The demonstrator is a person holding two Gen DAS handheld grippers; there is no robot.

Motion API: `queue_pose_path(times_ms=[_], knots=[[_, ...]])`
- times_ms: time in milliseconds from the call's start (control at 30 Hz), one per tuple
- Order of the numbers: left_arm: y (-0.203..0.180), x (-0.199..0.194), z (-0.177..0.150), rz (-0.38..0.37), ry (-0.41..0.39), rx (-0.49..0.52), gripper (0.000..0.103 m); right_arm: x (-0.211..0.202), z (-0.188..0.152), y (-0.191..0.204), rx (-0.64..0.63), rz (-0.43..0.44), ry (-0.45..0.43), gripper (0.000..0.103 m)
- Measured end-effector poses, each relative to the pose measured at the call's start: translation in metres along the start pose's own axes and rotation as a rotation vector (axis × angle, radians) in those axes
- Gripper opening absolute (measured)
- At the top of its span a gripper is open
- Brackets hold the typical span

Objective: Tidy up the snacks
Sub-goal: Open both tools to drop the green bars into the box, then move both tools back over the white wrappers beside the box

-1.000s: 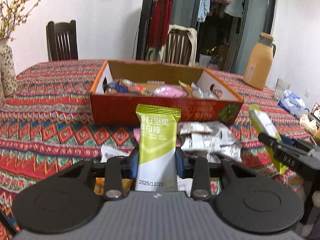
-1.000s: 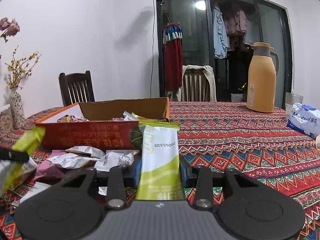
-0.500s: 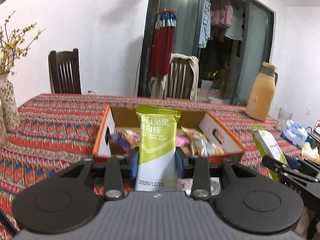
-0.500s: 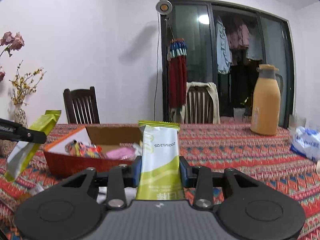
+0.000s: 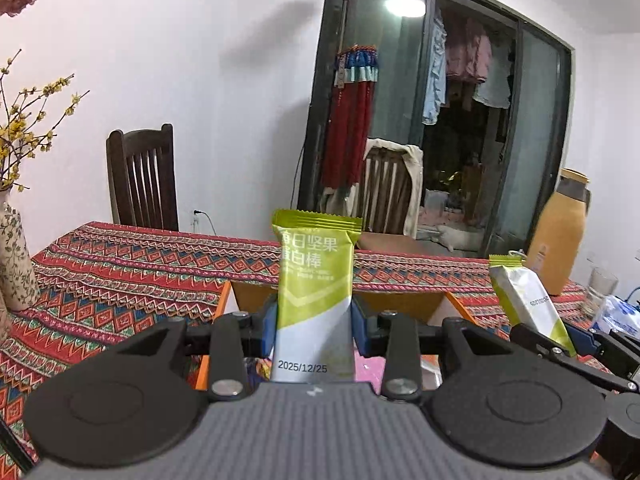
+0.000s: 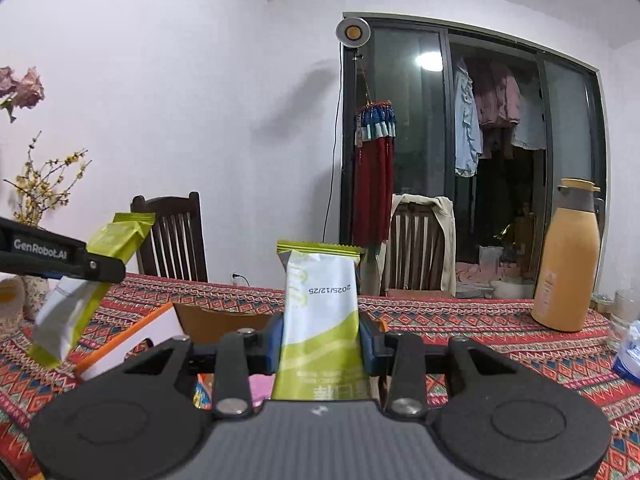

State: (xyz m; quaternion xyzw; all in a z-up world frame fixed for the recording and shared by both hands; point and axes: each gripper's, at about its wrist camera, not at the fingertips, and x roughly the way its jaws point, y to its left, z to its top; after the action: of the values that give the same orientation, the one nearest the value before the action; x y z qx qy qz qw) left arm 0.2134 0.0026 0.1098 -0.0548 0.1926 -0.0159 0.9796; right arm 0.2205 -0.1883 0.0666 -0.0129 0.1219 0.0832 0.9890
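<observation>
**With a bar in each gripper, the drop into the box comes next**

While both bars hang above the table, the step in hand looks like the carry toward the cardboard box [image 5: 404, 304]. The left gripper [image 5: 314, 326] is clamped on a green and white snack bar [image 5: 314, 292], its blue pads pressing the wrapper on both sides and the printed date at the bottom. The right gripper [image 6: 322, 338] pinches a second bar [image 6: 320, 312] the same way, with this one turned upside down. In the left view the second bar shows at the right edge, tilted, well clear of the first.

Next, by my reading, each bar must go over the box's open top and be let go. The box sits just below and ahead of both grippers; its orange rim and brown back wall show, and a few wrapped snacks lie inside, mostly hidden by the gripper bodies.

For room, the near rim of the box is the edge to clear, so a low approach risks catching a wrapper on it. The tan flask [image 6: 568, 264] and a glass [image 5: 600, 288] stand well off to the right, the flower vase [image 5: 16, 260] well off to the left. The two grippers sit side by side, so lowering them together could crowd the box.
</observation>
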Motion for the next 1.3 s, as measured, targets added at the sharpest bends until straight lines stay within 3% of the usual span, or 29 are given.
queue_pose_path(times_ms=[200,333,433,633,733,767,800,867,900,933,1133,1300], knots=[[0.001,0.045,0.003,0.039,0.032,-0.029,0.037,0.046,0.008,0.015,-0.002,-0.005,0.032,0.037],[0.012,0.071,-0.013,0.051,0.052,-0.055,0.037,0.069,-0.01,0.016,0.012,-0.004,0.077,0.037],[0.019,0.088,-0.022,0.048,0.113,-0.056,0.037,0.081,-0.022,0.013,0.022,-0.007,0.117,0.037],[0.021,0.095,-0.034,0.045,0.138,-0.035,0.037,0.087,-0.033,0.012,0.04,0.002,0.152,0.037],[0.022,0.089,-0.037,0.039,0.109,-0.059,0.045,0.085,-0.035,0.009,0.049,-0.001,0.152,0.04],[0.023,0.087,-0.036,0.033,0.099,-0.064,0.057,0.084,-0.036,0.01,0.052,-0.006,0.149,0.04],[0.023,0.083,-0.035,0.036,0.083,-0.07,0.076,0.083,-0.035,0.01,0.054,-0.014,0.143,0.045],[0.023,0.076,-0.034,0.067,0.041,-0.084,0.103,0.081,-0.035,0.007,0.068,-0.026,0.136,0.07],[0.024,0.072,-0.033,0.081,0.016,-0.093,0.103,0.079,-0.035,0.006,0.079,-0.04,0.126,0.086],[0.024,0.069,-0.032,0.08,0.006,-0.096,0.103,0.077,-0.034,0.004,0.087,-0.055,0.114,0.092],[0.028,0.071,-0.032,0.08,0.011,-0.103,0.103,0.067,-0.032,0.002,0.115,-0.052,0.084,0.102],[0.025,0.071,-0.033,0.085,0.019,-0.102,0.103,0.063,-0.03,0.001,0.116,-0.041,0.078,0.103]])
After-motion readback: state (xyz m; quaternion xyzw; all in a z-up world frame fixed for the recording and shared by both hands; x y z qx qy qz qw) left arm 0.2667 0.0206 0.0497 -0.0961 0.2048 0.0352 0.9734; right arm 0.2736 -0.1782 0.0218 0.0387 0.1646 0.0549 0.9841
